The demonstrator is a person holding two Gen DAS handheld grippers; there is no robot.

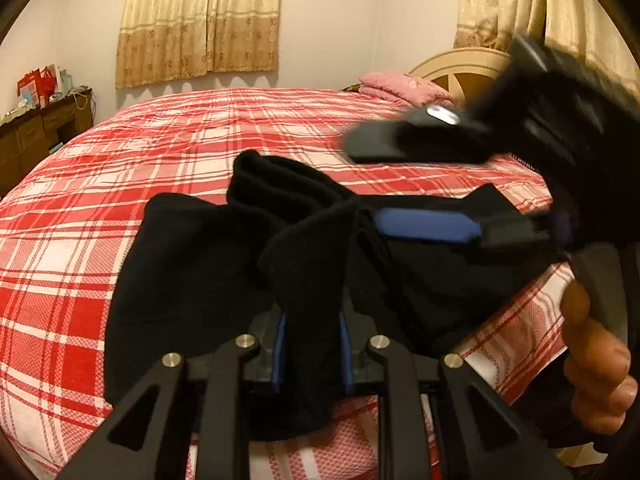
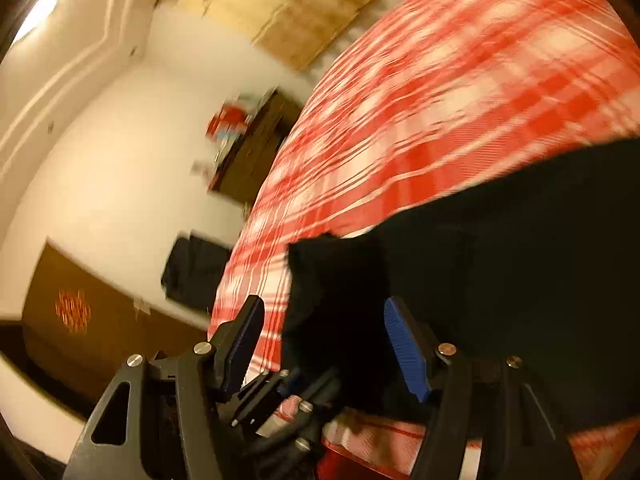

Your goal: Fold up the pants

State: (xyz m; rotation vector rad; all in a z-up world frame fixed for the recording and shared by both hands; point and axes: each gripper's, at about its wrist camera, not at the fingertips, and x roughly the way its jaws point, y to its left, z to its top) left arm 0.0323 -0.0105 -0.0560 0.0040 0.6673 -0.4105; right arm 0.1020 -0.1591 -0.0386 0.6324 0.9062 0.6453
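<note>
Black pants (image 1: 192,264) lie bunched on the red plaid bed (image 1: 120,148). My left gripper (image 1: 312,352) is shut on a fold of the pants, pinched between its blue pads. My right gripper (image 1: 368,184) comes in from the right of the left wrist view, jaws wide apart, its blue pad (image 1: 424,224) resting over the cloth. In the right wrist view, tilted and blurred, the right gripper (image 2: 328,332) is open, with a flap of the pants (image 2: 500,280) lying between its fingers.
A pink pillow (image 1: 404,86) and a cream headboard (image 1: 460,66) are at the far right of the bed. A dark wooden dresser (image 1: 36,132) with clutter stands left of the bed. Curtains (image 1: 200,20) hang behind. A hand (image 1: 596,356) holds the right gripper.
</note>
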